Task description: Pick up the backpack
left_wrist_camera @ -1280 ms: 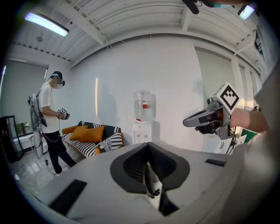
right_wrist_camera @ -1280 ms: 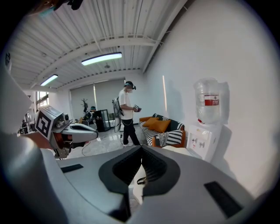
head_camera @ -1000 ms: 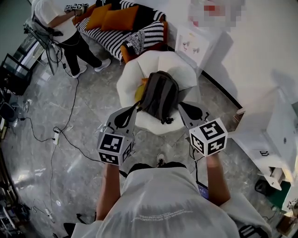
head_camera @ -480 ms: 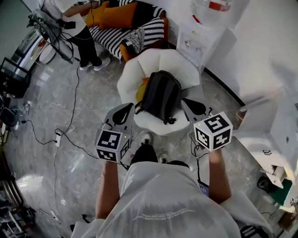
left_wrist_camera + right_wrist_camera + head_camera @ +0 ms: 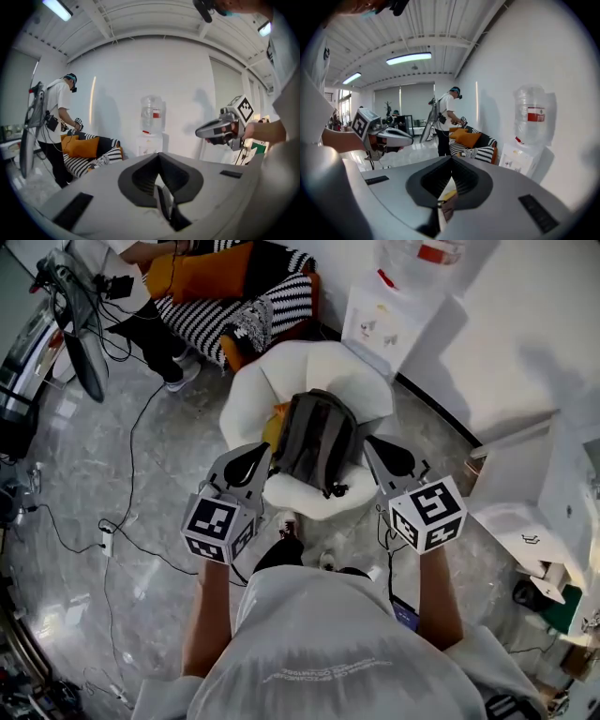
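A grey backpack [image 5: 314, 439] lies on a round white armchair [image 5: 309, 371] in the head view, with a yellow item [image 5: 273, 427] tucked at its left side. My left gripper [image 5: 253, 451] is shut and empty, its tips just left of the backpack. At the backpack's right side my right gripper [image 5: 375, 446] is also shut, holding nothing. The left gripper view shows its own closed jaws [image 5: 159, 157] and the right gripper [image 5: 220, 129] beside them. In the right gripper view the closed jaws [image 5: 451, 159] hide most of the chair, and the left gripper [image 5: 386, 133] hangs at the left.
A striped sofa [image 5: 234, 306] with orange cushions stands behind the chair. A water dispenser [image 5: 384, 320] is against the wall at the back right. Another person [image 5: 141, 263] stands by the sofa. Cables [image 5: 122, 512] run over the floor at left; white furniture [image 5: 553, 512] is at right.
I have stepped closer to the armchair. Both grippers moved forward, from short of the chair's front edge to either side of the backpack. Both stay shut.
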